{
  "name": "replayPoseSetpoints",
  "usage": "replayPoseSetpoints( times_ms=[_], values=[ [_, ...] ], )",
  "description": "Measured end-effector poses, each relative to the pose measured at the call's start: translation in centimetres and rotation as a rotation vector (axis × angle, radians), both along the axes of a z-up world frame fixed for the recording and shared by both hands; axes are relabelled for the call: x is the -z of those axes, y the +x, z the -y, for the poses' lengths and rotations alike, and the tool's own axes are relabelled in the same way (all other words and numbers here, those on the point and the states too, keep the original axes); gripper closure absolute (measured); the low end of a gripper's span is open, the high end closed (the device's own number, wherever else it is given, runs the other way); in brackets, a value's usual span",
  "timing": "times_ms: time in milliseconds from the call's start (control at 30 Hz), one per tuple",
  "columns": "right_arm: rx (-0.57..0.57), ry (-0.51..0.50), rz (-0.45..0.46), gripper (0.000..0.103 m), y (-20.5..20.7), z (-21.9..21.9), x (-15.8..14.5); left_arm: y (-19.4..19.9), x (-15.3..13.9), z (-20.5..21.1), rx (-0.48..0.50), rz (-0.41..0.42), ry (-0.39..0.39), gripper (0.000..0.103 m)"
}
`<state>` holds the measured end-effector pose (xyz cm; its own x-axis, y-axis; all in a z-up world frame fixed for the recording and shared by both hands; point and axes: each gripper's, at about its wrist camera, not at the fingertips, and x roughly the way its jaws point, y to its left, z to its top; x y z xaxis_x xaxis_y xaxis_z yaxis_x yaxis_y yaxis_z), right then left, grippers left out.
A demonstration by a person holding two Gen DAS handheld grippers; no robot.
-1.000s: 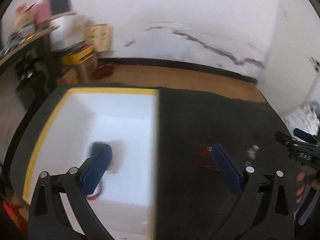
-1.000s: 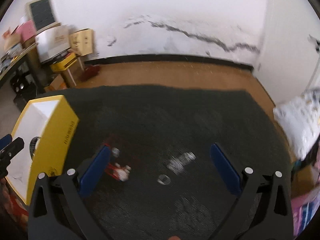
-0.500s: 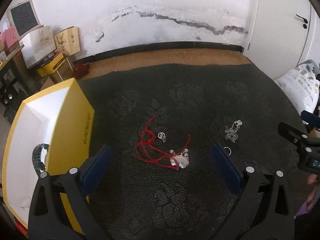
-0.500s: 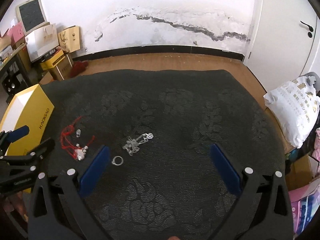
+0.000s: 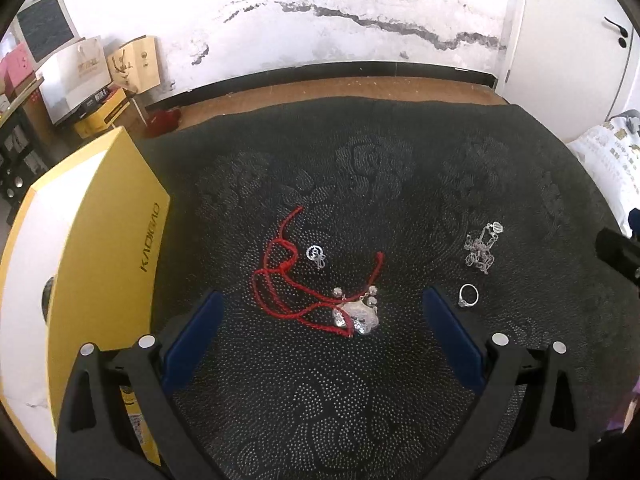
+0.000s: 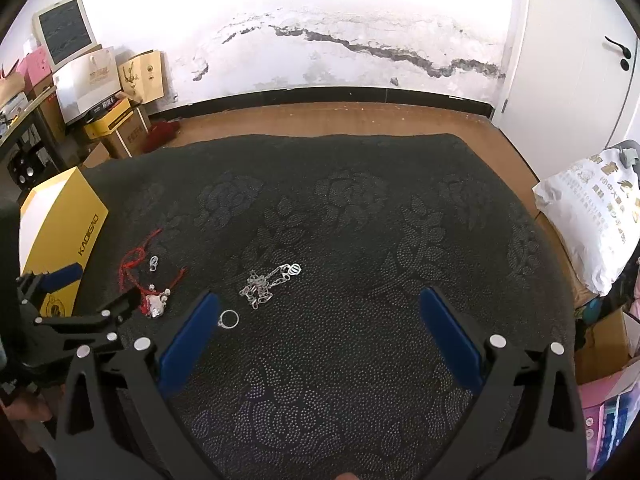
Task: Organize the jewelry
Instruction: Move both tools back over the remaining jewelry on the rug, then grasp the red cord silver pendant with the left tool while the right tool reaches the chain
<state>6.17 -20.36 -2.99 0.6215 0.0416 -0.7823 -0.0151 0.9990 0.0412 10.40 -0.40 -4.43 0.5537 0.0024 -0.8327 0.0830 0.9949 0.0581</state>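
A dark patterned cloth (image 5: 360, 400) carries red cord necklace (image 5: 288, 280), chain (image 5: 480, 250), ring (image 5: 468, 295), yellow box (image 5: 100, 240).

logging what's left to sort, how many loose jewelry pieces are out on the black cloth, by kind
red cord necklace with silver pendant: 1
silver chain: 1
silver ring: 1
small silver charm: 1
total: 4, all lying on the black cloth beside the yellow box

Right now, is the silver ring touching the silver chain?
Apart. The left wrist view shows bare dark cloth between the ring and the chain.
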Motion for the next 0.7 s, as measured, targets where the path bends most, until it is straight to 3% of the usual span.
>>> replayPoseSetpoints(
  times_ms=[167, 467, 700],
  values=[
    [-0.006, -0.003, -0.006, 0.006, 0.3, -0.2, 0.3, 0.5, 1.4, 0.0, 0.002, 0.0, 0.014, 0.006],
    [-0.016, 0.019, -0.004, 0.006, 0.9, -0.2, 0.1, 2.2, 5.9, -0.4, -0.027, -0.053, -0.028, 0.006],
    [-0.016, 0.036, -0.011, 0.006, 1.0, 0.3, 0.3, 1.5, 6.2, -0.3, -0.049, 0.02, -0.029, 0.006]
  ],
)
